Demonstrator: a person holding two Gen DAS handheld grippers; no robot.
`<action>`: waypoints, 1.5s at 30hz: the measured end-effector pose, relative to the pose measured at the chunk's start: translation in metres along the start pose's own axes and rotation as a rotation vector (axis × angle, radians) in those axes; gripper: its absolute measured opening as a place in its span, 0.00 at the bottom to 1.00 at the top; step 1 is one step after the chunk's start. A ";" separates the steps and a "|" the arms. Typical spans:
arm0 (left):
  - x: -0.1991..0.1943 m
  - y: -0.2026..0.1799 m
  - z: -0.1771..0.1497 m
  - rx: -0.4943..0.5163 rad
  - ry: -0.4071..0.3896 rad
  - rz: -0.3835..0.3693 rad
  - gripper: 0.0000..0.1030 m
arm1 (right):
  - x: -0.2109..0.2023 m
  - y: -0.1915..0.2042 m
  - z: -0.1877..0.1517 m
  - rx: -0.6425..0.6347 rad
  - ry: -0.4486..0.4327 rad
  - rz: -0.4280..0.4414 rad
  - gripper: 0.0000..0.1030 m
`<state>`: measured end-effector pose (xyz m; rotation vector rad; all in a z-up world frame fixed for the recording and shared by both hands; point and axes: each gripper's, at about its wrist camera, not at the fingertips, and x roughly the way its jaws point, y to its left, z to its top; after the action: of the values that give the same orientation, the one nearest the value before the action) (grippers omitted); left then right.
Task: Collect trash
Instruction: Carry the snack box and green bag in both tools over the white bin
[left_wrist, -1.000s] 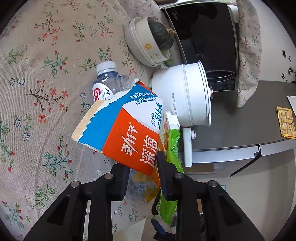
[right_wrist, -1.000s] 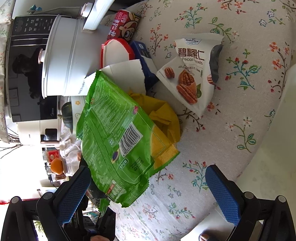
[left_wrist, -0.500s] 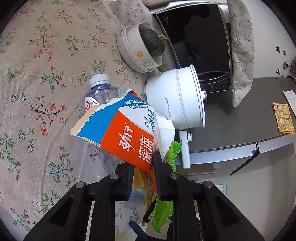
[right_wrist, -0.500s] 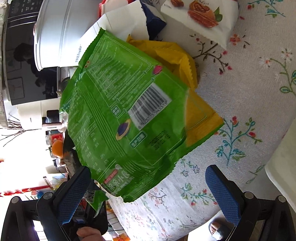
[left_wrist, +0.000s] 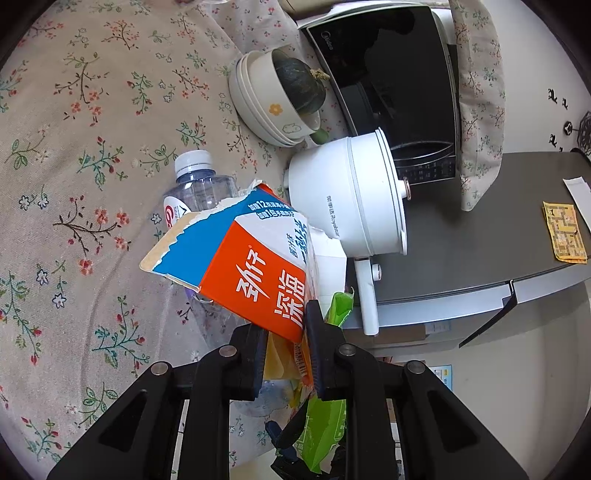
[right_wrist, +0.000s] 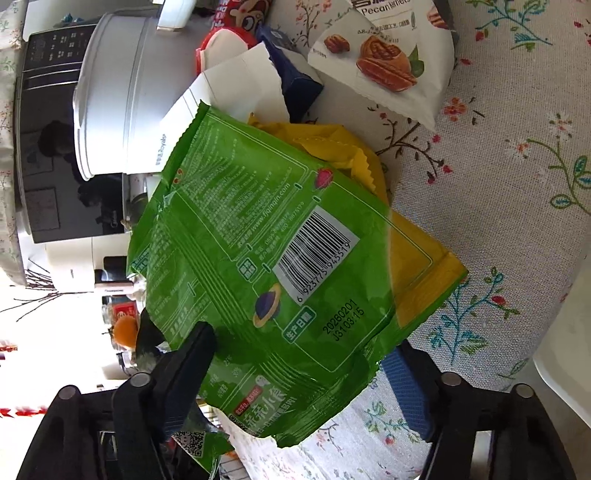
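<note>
Right tool flanks the green snack bag, seemingly pinching it, yellow wrapper beneath.

Left of my carton the floral bench lies open; the white pot, stacked bowls and bottle crowd upper right of centre.

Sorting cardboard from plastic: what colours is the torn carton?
The torn carton is orange and blue with white lettering, clearest in the left wrist view.
</note>
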<state>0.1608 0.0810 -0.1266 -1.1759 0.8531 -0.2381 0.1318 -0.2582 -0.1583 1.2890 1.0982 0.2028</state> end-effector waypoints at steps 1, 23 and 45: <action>0.000 0.000 0.000 -0.002 0.001 -0.002 0.20 | -0.001 0.002 0.000 -0.015 -0.003 -0.002 0.61; -0.006 -0.035 0.016 0.099 -0.037 -0.187 0.04 | -0.070 0.064 -0.008 -0.371 -0.254 0.080 0.36; -0.045 -0.101 -0.023 0.327 0.015 -0.327 0.03 | -0.138 0.099 -0.025 -0.611 -0.387 -0.068 0.36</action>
<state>0.1407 0.0503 -0.0203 -1.0001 0.6027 -0.6315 0.0854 -0.3008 0.0017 0.7005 0.6690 0.2068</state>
